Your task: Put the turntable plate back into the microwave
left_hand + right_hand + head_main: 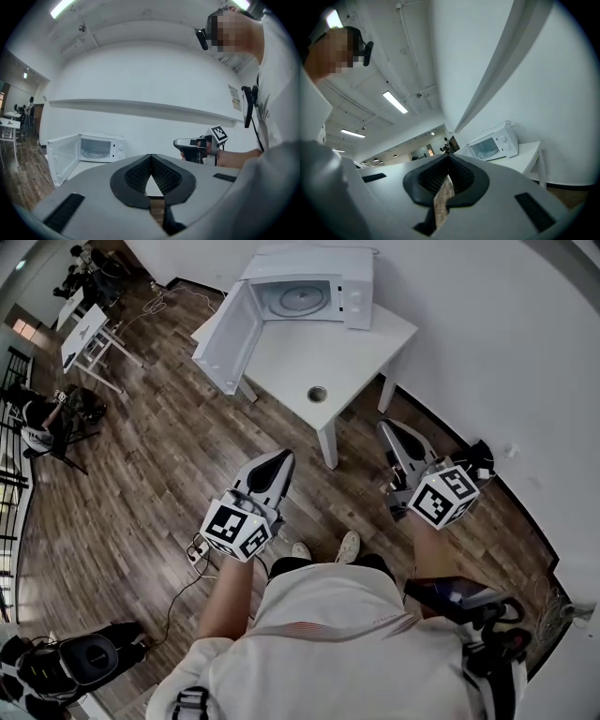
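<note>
The white microwave (309, 285) stands on a white table (366, 343) against the wall, its door (223, 334) swung wide open to the left. The round glass turntable plate (302, 298) lies inside the cavity; it also shows as the plate (95, 153) in the left gripper view. Both grippers hang in the air well short of the table, over the wooden floor. My left gripper (284, 457) is shut with nothing in it, its tips meeting (150, 156). My right gripper (385, 427) is shut and empty too (448, 157).
A small round metal-rimmed thing (317, 393) sits in the table top near its front. A power strip (197, 552) and cable lie on the floor by my feet. Desks (84, 334) stand far left. The white wall (525, 352) runs along the right.
</note>
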A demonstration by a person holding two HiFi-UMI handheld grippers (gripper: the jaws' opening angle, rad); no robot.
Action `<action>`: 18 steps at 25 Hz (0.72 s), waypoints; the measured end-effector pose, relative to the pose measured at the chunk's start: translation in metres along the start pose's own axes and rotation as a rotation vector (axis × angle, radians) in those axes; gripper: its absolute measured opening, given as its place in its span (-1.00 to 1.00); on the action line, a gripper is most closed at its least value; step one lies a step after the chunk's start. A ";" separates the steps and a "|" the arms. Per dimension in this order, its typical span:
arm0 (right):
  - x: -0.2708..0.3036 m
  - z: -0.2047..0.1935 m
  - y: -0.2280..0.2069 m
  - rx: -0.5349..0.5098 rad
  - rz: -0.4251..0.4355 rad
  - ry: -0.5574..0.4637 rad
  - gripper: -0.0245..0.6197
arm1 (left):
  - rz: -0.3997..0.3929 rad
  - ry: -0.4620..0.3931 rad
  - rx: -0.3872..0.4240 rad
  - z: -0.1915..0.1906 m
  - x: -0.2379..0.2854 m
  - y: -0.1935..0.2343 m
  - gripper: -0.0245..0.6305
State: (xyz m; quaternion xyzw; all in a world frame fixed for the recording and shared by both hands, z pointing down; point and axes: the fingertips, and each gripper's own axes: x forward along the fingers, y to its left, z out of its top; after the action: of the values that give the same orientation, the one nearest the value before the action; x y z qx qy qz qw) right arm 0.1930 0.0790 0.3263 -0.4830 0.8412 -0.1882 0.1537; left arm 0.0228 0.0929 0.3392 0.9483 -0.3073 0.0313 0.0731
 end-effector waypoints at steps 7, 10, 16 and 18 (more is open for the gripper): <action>0.003 -0.014 0.037 -0.036 -0.023 0.020 -0.91 | -0.046 -0.019 0.006 0.001 -0.028 0.002 -0.90; 0.012 -0.024 0.064 -0.053 -0.029 0.030 -0.91 | -0.062 -0.027 0.010 0.002 -0.051 0.012 -0.89; 0.022 -0.051 0.117 -0.082 -0.051 0.051 -0.91 | -0.075 -0.049 -0.004 -0.001 -0.100 0.036 -0.89; 0.024 -0.059 0.132 -0.095 -0.056 0.064 -0.91 | -0.079 -0.057 -0.010 -0.002 -0.111 0.041 -0.90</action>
State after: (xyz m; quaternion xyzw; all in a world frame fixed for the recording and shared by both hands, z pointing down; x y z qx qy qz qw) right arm 0.0562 0.1292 0.3149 -0.5067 0.8399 -0.1679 0.0982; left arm -0.0911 0.1246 0.3343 0.9598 -0.2719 -0.0003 0.0704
